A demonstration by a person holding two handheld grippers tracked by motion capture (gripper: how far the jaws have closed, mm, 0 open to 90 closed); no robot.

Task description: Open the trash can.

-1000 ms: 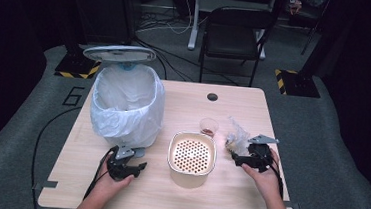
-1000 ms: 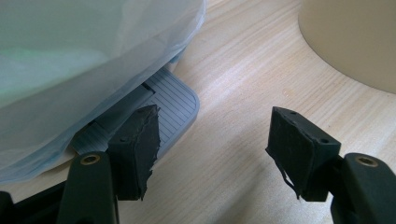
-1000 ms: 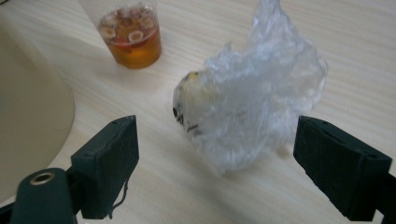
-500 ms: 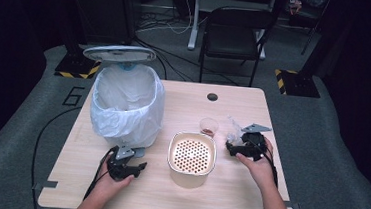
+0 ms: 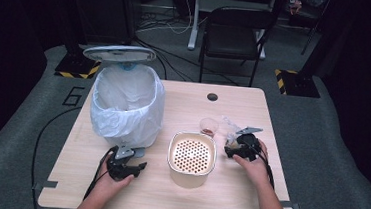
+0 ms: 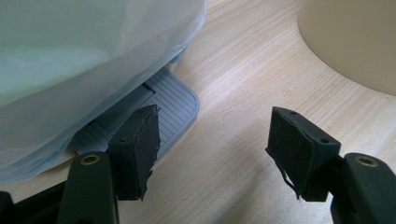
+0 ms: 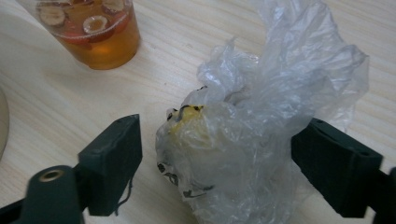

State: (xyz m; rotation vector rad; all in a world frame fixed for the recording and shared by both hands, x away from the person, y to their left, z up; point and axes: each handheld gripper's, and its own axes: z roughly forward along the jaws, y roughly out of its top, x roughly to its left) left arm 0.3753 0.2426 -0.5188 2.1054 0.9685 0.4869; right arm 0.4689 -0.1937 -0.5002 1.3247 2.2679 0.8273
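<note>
Right gripper view: the right gripper (image 7: 219,163) has its jaws spread either side of a crumpled plastic bag (image 7: 252,135) lying on the desk (image 7: 56,93). The jaws have just been closing, with the bag between them, but the left pad stands apart from the plastic and the right one sits at its edge; I cannot tell whether that one touches. It is open, not yet gripping. A cup (image 7: 93,28) of amber liquid with fruit slices stands at 11 o'clock from the bag, apart from it.

In the high view the bag (image 5: 229,130) lies at about 3 o'clock on the desk, with the right gripper (image 5: 235,147) on it. The lined bin (image 5: 126,105), lid up, stands at 9 o'clock, and a perforated tub (image 5: 192,157) sits between them.

The left gripper (image 6: 210,140) is open and empty, low over the desk, its left jaw just by the bin's foot pedal (image 6: 173,100).

The step in hand looks like grasping the bag, probably to bin it. Next the jaws need to pinch the plastic firmly; the bag is loose and crinkly, so a shallow grip could slip.
</note>
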